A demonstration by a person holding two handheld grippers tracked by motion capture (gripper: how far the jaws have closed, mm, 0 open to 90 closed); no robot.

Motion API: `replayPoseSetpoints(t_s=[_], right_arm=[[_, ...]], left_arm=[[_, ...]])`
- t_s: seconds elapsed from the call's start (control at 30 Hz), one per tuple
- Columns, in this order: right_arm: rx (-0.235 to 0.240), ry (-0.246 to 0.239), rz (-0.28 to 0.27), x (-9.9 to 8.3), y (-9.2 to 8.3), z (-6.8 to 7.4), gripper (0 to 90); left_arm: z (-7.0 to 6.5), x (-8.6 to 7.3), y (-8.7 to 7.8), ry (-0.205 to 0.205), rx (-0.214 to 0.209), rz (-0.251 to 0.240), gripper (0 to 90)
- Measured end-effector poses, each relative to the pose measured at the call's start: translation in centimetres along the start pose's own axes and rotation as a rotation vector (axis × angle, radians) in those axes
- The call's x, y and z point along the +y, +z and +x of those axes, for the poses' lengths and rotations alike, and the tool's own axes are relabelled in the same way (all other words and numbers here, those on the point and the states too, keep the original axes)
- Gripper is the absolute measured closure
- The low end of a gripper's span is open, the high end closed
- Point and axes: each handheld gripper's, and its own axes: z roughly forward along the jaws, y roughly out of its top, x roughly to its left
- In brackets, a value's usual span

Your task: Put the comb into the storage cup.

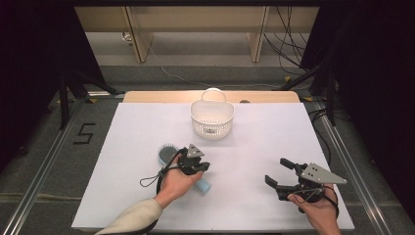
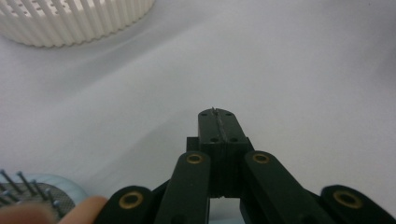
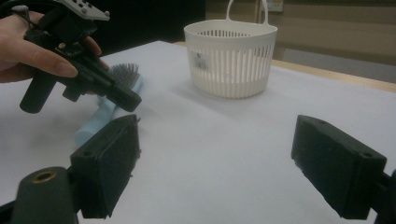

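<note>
Left gripper (image 1: 201, 166), lower centre-left of the high view, is sitting with jaws pressed flat together and nothing between them; in the left gripper view the pads are meeting on bare cloth. Right gripper (image 1: 281, 172), lower right, is hanging with jaws wide apart, empty, well clear of everything.

Light-blue plastic hairbrush with grey bristle pad (image 1: 170, 155) is lying under and beside the left hand (image 1: 177, 182), head up-left, handle end poking out lower right of the hand; bristles (image 2: 28, 189) are showing at the bottom left of the left gripper view, off to the side of the closed jaws.

Risk, judging from this: closed jaws are sitting beside the brush, not around it, so a grab attempt is likely missing or shoving it. The round handle could be rolling away on the smooth white table covering (image 1: 264, 142). A pinch on the bristles could be slipping.

Room: a wide bare stretch is running between the brush and the white slotted plastic basket with loop handle (image 1: 212, 117), upper centre. The near table edge is close behind both hands; the left edge is near the brush. The basket is standing by the far edge, so a hard bump could be pushing it off.
</note>
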Motion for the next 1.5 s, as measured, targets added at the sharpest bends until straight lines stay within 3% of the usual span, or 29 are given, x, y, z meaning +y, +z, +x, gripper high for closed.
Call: replayPoseSetpoints(t_s=[0.37,0.63,1.1,1.5], right_arm=[[-0.001,0.004,0.002,0.0,0.0,-0.1,16.0],[-0.001,0.005,0.004,0.0,0.0,-0.1,16.0],[-0.001,0.006,0.007,-0.1,0.0,-0.1,16.0],[0.002,0.008,0.01,-0.1,0.1,-0.1,16.0]], left_arm=[[-0.4,0.1,1.5,-0.015,-0.001,0.078,90.0],[-0.4,-0.1,1.6,-0.017,-0.011,0.113,90.0],[-0.3,-1.0,-0.2,-0.009,-0.04,0.172,90.0],[0.0,-3.0,-2.5,0.006,-0.061,0.228,90.0]])
